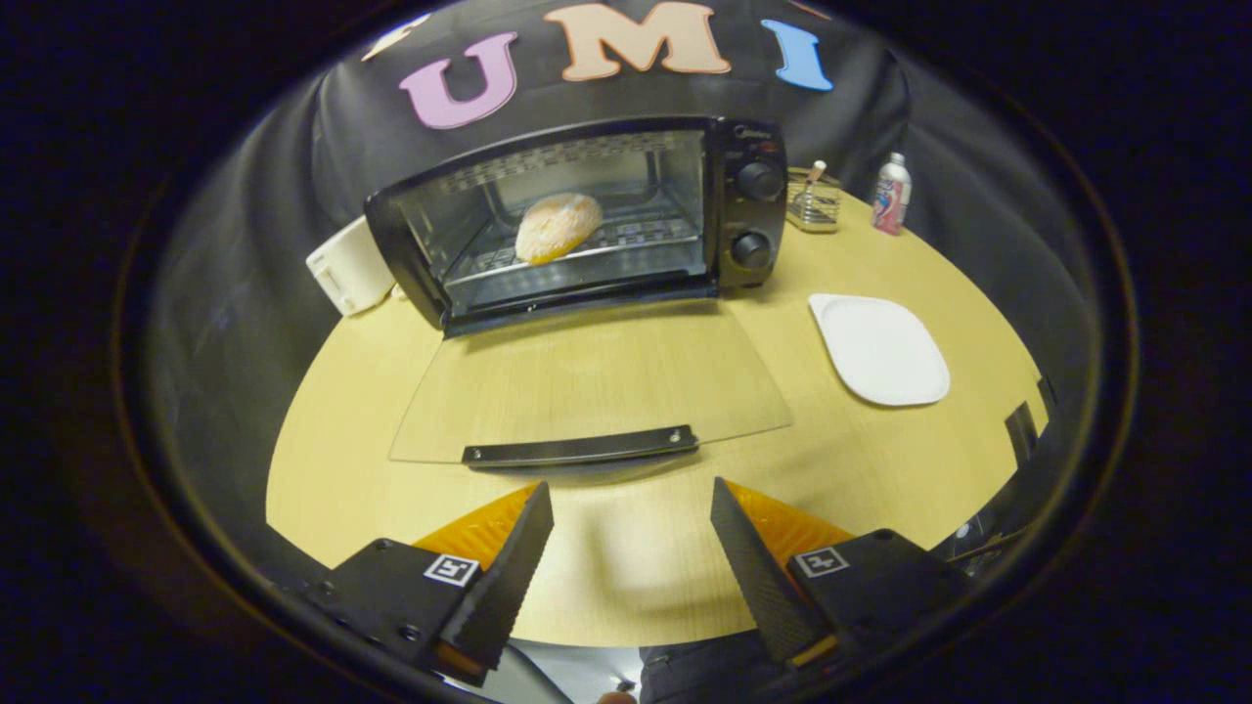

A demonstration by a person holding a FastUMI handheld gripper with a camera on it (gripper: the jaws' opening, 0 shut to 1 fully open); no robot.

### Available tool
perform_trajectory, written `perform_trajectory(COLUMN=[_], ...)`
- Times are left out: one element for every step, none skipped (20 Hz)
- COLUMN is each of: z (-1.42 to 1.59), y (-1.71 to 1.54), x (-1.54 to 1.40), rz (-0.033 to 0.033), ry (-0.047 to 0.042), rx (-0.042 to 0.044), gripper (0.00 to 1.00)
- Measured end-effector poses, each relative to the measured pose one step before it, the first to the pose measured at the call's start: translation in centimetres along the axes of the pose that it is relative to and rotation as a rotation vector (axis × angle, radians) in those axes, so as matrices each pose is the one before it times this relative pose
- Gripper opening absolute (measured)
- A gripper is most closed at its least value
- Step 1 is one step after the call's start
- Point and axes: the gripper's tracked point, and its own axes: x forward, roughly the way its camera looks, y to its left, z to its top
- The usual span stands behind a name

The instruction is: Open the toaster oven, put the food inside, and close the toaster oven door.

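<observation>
Black-cased and glass-fronted, the toaster oven (587, 220) stands at the far side of a round, pale wooden table (626, 577), its glass door (587, 391) dropped fully open and lying flat toward the camera, with the dark door handle (580, 447) along the door's near edge. Inside, a round, golden bun (558, 227) rests on the wire rack (587, 249), toward the left half of the chamber. Two dark knobs (755, 210) sit one above the other on the control panel at the oven's right end.

The gripper (631, 562) hovers over the table on the near side of the door, its two fingers spread wide apart and holding nothing; the door handle lies just ahead of them, beyond the fingertips, not touching either one. Bare tabletop shows between the fingers.

To the right of the door, a white plate (880, 349) with rounded corners sits on the table with nothing on it. Farther back, just beside the oven's right end, is a small wire holder (814, 203) with something standing in it, and near that a small can (891, 194) stands upright. A white boxy object (349, 266) rests against the oven's left side at the table's edge.
</observation>
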Motion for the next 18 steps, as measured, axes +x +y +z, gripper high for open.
perform_trajectory(z=[-0.185,-0.159,-0.021,-0.143,0.080,0.230,0.134,-0.210,-0.152,0.078,0.264,0.306,0.293,0.308,0.288,0.325,0.427,0.471], y=[0.227,0.249,0.250,0.220,0.060,0.039,0.046,0.042,-0.106,0.036,0.064,0.072,-0.035,-0.050,0.024,0.022,0.038,-0.015], x=[0.264,0.317,0.355,0.327,0.302,0.338,0.247,0.245,-0.007,0.039,-0.105,-0.205,-0.261,-0.383,-0.227,-0.363,-0.383,-0.346], rz=[0.00388,0.00285,0.00250,0.00182,0.00139,0.00064,-0.00185,0.00384,-0.00548,0.00053,0.00272,-0.00012,-0.00583,-0.00722,-0.00177,-0.00005,0.00017,-0.00044], ry=[0.00861,0.00762,0.00664,0.00689,0.00347,0.00116,0.00024,0.01502,0.00753,-0.00382,-0.00723,-0.00996,-0.01010,-0.00851,-0.00924,-0.00847,-0.01137,-0.01435], rx=[-0.01455,-0.01302,-0.00920,-0.00645,-0.00358,-0.00200,-0.00025,-0.00724,-0.01412,-0.00876,-0.00814,-0.00943,-0.00927,-0.00166,0.00565,0.00255,-0.00105,-0.00186], gripper=[1.00,1.00,1.00,1.00,1.00,1.00,1.00,1.00,1.00,1.00,1.00,1.00,1.00,1.00,1.00,1.00,1.00,1.00])
